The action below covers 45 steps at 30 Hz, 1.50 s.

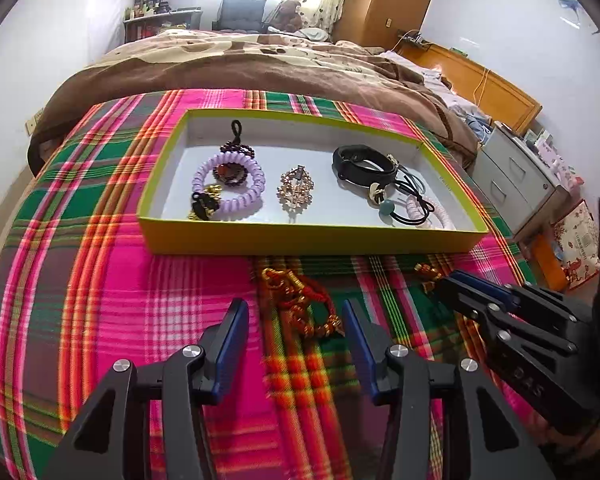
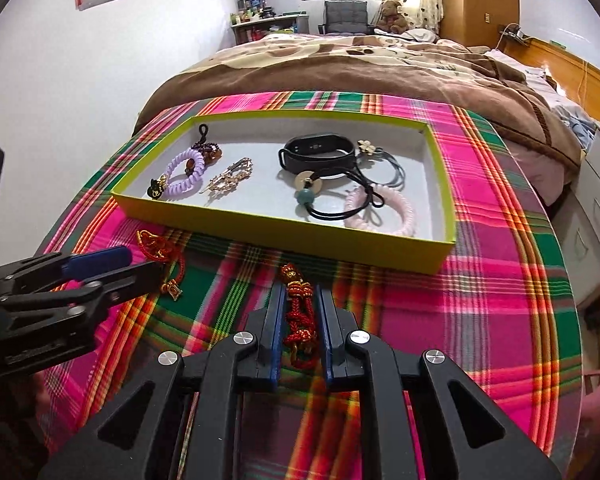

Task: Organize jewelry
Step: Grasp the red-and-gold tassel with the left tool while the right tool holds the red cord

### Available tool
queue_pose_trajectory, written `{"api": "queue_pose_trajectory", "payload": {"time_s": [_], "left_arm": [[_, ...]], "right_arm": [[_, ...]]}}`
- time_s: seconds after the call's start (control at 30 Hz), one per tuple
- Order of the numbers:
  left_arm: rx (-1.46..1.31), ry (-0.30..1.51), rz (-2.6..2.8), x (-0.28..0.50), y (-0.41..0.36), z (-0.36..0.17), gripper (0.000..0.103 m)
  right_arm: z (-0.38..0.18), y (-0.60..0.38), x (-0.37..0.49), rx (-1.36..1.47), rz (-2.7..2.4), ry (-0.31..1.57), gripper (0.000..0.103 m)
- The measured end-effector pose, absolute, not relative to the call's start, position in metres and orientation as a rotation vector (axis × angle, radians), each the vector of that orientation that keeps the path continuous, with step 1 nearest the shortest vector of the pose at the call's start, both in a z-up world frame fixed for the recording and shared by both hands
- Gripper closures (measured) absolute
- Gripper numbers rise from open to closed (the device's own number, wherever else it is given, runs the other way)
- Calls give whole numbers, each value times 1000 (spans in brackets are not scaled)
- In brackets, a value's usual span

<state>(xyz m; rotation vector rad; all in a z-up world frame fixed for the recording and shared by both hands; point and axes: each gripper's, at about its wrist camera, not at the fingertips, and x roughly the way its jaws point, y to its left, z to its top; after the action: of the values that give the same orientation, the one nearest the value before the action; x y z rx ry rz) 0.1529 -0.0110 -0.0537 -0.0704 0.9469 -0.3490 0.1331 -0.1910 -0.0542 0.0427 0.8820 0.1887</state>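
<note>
The right gripper [image 2: 298, 316] pinches a red knotted cord charm [image 2: 300, 312] between narrow blue pads; the left gripper [image 1: 296, 320] stands wide over another red-and-gold cord ornament [image 1: 300, 304] on the plaid cloth [image 1: 120, 280]. Behind them, a shallow yellow-green cardboard box [image 1: 300, 240] holds a black band [image 1: 360, 162], a lilac spiral hair tie [image 1: 228, 180] and a gold filigree clip [image 1: 296, 190].

The left hand-held gripper [image 1: 294, 344] is black plastic with two long fingers [image 1: 230, 344] that have blue pads inside and shiny round silver screws on top. The right hand-held gripper [image 2: 299, 328] looks just the same, and raised letters mark its black side
</note>
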Motion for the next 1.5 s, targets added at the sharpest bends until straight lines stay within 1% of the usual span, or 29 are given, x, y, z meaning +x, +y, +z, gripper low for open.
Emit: {"api": "queue_pose_trajectory", "payload": {"time_s": [0.63, 0.87, 1.03, 1.27, 1.5], "left_arm": [[89, 933, -263, 160, -40, -59, 55], [89, 930, -252, 158, -35, -58, 75], [93, 928, -261, 155, -33, -57, 82], [96, 917, -267, 151, -33, -54, 86], [84, 907, -274, 148, -29, -50, 87]], "right_arm": [[-53, -199, 131, 49, 198, 871, 88], [-52, -198, 130, 45, 192, 871, 88], [-52, -197, 130, 42, 188, 870, 88], [-51, -197, 128, 39, 184, 869, 88], [-50, -197, 126, 43, 181, 865, 88]]}}
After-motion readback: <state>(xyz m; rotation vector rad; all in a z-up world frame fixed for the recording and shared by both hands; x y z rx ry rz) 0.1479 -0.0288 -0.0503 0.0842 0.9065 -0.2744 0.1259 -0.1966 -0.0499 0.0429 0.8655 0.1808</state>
